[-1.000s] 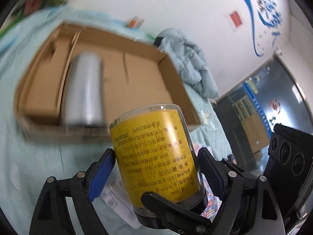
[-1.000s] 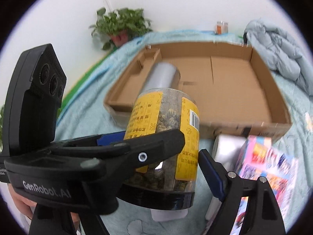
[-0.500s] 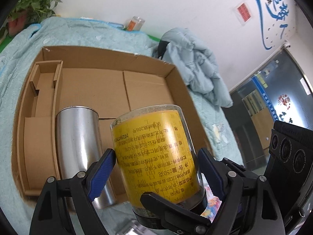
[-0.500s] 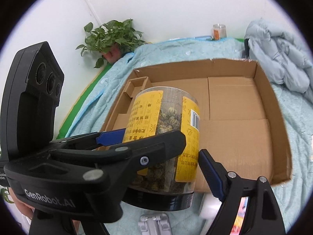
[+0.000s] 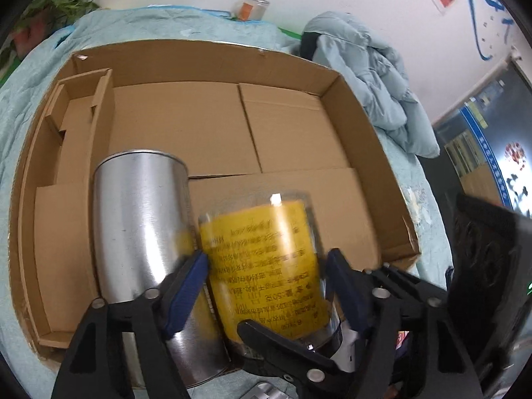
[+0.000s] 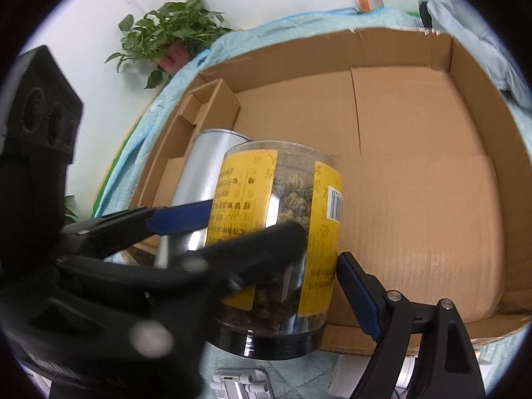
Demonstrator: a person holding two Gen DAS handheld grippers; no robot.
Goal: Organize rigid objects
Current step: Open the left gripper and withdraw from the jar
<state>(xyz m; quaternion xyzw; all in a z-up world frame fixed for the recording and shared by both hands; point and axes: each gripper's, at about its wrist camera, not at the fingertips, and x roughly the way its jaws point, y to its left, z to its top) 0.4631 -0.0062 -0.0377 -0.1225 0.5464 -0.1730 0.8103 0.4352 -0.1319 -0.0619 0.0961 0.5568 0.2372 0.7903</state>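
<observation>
Grip, right: the right hand-held gripper (image 6: 266, 259) appears clamped across the jar (image 5: 262, 232) near its black lid, one black finger crossing the jar's lower end in the left wrist view; it looks to be the one carrying the load.
Grip, left: the left hand-held gripper (image 5: 267, 261) has the same jar between its blue pads, and its jaws are closing; whether the pads press yet cannot be told through the blur.
Jar: clear, yellow-labelled, dried flowers inside, tilted, lid end towards the cameras, over the near edge of the cardboard box (image 5: 365, 126) towards its left side.
Neighbour: a metal canister (image 5: 139, 219) lies in the box just beside the jar on its left; contact cannot be confirmed.
Change: a second ago the jar hung short of the box, above the bed (image 5: 20, 106), with the left jaws wider; now it is at the box, next to the canister.
Meaning: transport looks nearly finished; lowering the jar alongside the canister probably comes next.
Risk: the jar could nudge the canister and roll it.
</observation>
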